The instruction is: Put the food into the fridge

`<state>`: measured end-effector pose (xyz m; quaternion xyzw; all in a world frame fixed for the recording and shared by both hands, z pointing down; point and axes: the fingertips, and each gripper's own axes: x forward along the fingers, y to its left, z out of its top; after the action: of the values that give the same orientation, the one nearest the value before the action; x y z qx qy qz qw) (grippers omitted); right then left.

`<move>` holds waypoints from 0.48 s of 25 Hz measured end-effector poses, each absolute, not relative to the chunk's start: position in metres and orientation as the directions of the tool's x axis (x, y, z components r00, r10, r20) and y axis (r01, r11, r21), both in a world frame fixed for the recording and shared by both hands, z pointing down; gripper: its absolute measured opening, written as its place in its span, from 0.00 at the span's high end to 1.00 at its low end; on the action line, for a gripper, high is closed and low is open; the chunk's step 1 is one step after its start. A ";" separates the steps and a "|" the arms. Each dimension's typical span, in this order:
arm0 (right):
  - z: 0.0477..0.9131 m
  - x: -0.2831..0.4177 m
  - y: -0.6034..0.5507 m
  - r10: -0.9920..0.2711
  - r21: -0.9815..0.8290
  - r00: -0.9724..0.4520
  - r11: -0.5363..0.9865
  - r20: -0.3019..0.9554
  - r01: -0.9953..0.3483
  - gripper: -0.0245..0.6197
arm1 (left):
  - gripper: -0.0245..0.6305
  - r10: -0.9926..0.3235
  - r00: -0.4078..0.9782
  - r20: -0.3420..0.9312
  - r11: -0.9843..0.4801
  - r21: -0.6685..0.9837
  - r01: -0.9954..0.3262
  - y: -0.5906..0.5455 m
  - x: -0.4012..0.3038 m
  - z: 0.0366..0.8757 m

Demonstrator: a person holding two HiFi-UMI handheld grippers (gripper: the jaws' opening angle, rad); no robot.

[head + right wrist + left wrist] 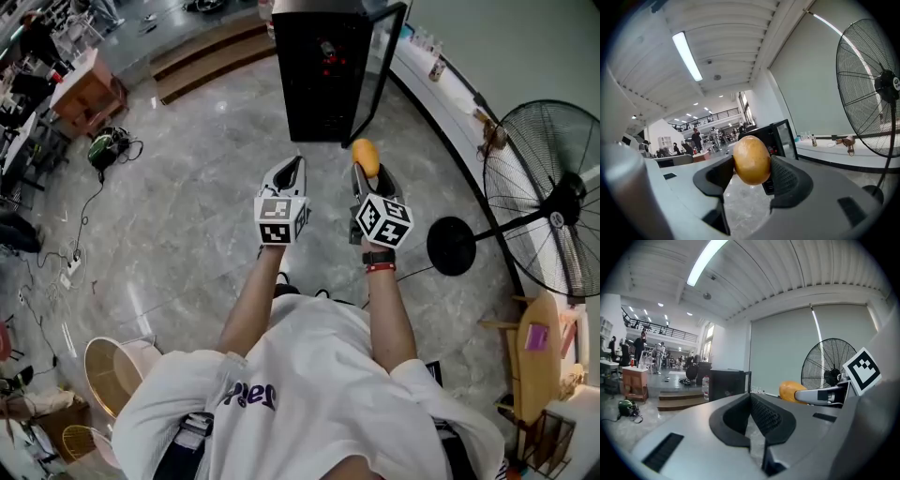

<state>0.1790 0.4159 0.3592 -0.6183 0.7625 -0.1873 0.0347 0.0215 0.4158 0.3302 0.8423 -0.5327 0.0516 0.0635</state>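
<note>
— Setting?
— Large hall with a polished grey stone floor (187, 216), seen steeply from above. Black fridge (319, 75) upright at the far side of the floor, glass door swung open to its right. Wooden steps (211, 56) just left of it. Big standing fan (553, 202) off to the right, near a white ledge (450, 84) along the wall.

— Whereabouts of the food (751, 160)?
— One oval, yellow-brown piece, kind not determinable. Off the floor, up in the air in front of the fridge, short of the open door. Not yet inside.

— State of the right gripper (367, 171)?
— Held out ahead of the person, pointing toward the fridge. Fingers (787, 180) set fairly wide and pressed on either side of the food, pinching it near the tips.

— And the left gripper (296, 164)?
— Level with the right gripper, just beside it, not touching. Fingers (765, 416) drawn together into a narrow V, with nothing between them. Food visible off to the right in the left gripper view.

— Anything further?
— White T-shirt (309, 394) and bare forearms along the bottom edge of the head view. Dark band and red band on the right wrist. Cables (56, 272) trailing over the left side of the floor.
</note>
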 end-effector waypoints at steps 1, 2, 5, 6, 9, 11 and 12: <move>0.359 0.178 0.418 -0.956 -0.327 -0.234 0.168 0.177 -0.930 0.55 | 0.93 -0.892 0.425 0.150 -0.422 0.058 -0.905 0.418 0.020 0.330; 0.359 0.178 0.419 -0.956 -0.325 -0.236 0.170 0.175 -0.930 0.55 | 0.93 -0.893 0.426 0.145 -0.420 0.071 -0.905 0.420 0.019 0.329; 0.362 0.179 0.424 -0.956 -0.325 -0.237 0.172 0.173 -0.930 0.55 | 0.93 -0.893 0.432 0.125 -0.416 0.135 -0.899 0.424 0.018 0.329; 0.363 0.180 0.424 -0.957 -0.326 -0.235 0.169 0.173 -0.930 0.55 | 0.93 -0.895 0.430 0.122 -0.413 0.139 -0.900 0.425 0.020 0.329; 0.367 0.184 0.424 -0.957 -0.330 -0.229 0.161 0.178 -0.930 0.55 | 0.93 -0.893 0.432 0.127 -0.417 0.125 -0.900 0.428 0.025 0.331; 0.369 0.185 0.424 -0.957 -0.328 -0.227 0.160 0.178 -0.931 0.55 | 0.93 -0.882 0.454 0.127 -0.441 0.117 -0.890 0.430 0.031 0.334; 0.370 0.186 0.423 -0.957 -0.327 -0.229 0.161 0.180 -0.931 0.55 | 0.93 -0.877 0.464 0.128 -0.452 0.112 -0.885 0.431 0.033 0.335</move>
<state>0.1857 0.4229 0.3700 -0.6201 0.7611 -0.1870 0.0341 0.0331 0.4307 0.3352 0.8516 -0.5171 0.0256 0.0816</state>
